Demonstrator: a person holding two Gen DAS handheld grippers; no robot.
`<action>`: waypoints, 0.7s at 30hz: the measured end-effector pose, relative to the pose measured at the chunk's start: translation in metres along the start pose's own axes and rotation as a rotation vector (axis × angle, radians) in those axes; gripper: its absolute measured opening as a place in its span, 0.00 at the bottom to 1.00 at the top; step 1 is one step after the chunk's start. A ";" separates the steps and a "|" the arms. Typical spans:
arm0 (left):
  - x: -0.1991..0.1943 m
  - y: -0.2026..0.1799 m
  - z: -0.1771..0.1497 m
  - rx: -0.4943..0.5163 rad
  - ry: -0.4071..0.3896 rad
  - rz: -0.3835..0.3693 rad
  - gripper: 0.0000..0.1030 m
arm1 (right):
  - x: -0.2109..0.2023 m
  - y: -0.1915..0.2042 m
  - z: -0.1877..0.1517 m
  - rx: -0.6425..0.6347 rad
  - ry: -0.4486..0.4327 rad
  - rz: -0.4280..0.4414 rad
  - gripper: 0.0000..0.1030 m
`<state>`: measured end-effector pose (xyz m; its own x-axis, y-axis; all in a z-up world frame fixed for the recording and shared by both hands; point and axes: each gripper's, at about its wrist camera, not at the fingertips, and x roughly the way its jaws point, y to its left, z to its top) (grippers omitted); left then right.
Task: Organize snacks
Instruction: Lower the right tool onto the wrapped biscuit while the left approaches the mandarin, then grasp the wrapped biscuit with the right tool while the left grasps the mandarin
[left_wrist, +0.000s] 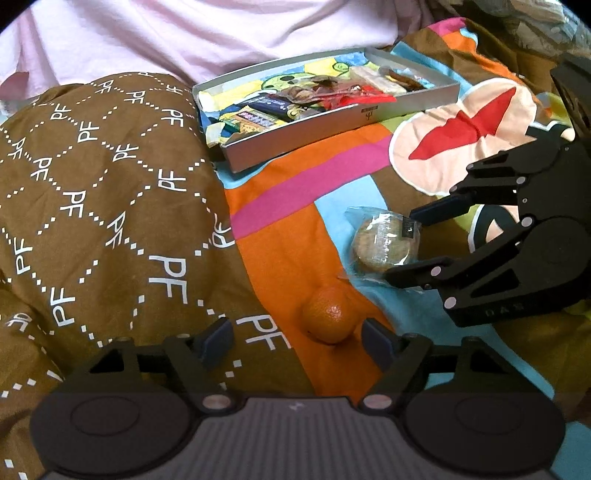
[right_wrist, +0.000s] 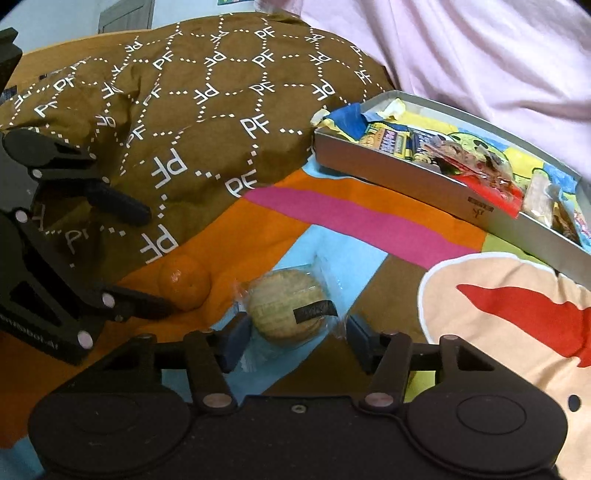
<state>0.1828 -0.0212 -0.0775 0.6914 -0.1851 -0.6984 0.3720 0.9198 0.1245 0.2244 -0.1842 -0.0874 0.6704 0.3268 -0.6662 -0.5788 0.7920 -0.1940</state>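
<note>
- Closest to my left cam is the left gripper (left_wrist: 297, 341), jaws spread wide and holding nothing. The mandarin (left_wrist: 327, 315) sits just ahead, nearer the right-hand pad, not touching either pad as far as I can tell.
- Using the grey snack box (left_wrist: 306, 134) as my landmark: the mandarin lies on the bed cover (left_wrist: 280, 266) well on the near side of the box, and the wrapped cake (left_wrist: 384, 242) is just beside the mandarin, a bit closer to the box.
- The right gripper (right_wrist: 293, 341) is also wide open, straddling the cake. Its pads look to be at the crinkly wrapper edges; I can't tell whether they actually touch the cake itself.
- Handling guess for the cake: light, soft, crumbly, inside slick clear plastic. I'd close across the round body, not the loose wrapper flaps, and go gentle so it doesn't squash or slide out.
- Mandarin guess: firmer, a bit heavier, round, so it'll want to roll on this soft quilt. Grab across the widest part, moderate squeeze.
- The box already has bars and packets inside, with room showing at the end nearest the brown PF pillow (left_wrist: 96, 206), so I reckon both pieces end up there.
</note>
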 end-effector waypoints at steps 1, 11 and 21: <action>-0.001 0.001 0.000 -0.006 -0.005 -0.009 0.74 | -0.002 -0.001 0.000 -0.003 0.006 -0.010 0.56; 0.008 -0.004 0.004 0.003 -0.002 -0.055 0.62 | -0.020 -0.012 -0.006 0.001 0.068 -0.038 0.74; 0.013 -0.001 0.004 -0.040 0.014 -0.055 0.54 | 0.000 -0.001 -0.008 -0.059 0.008 -0.055 0.82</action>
<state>0.1935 -0.0262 -0.0841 0.6616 -0.2309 -0.7135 0.3841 0.9215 0.0579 0.2213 -0.1891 -0.0934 0.6981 0.2795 -0.6592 -0.5680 0.7767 -0.2722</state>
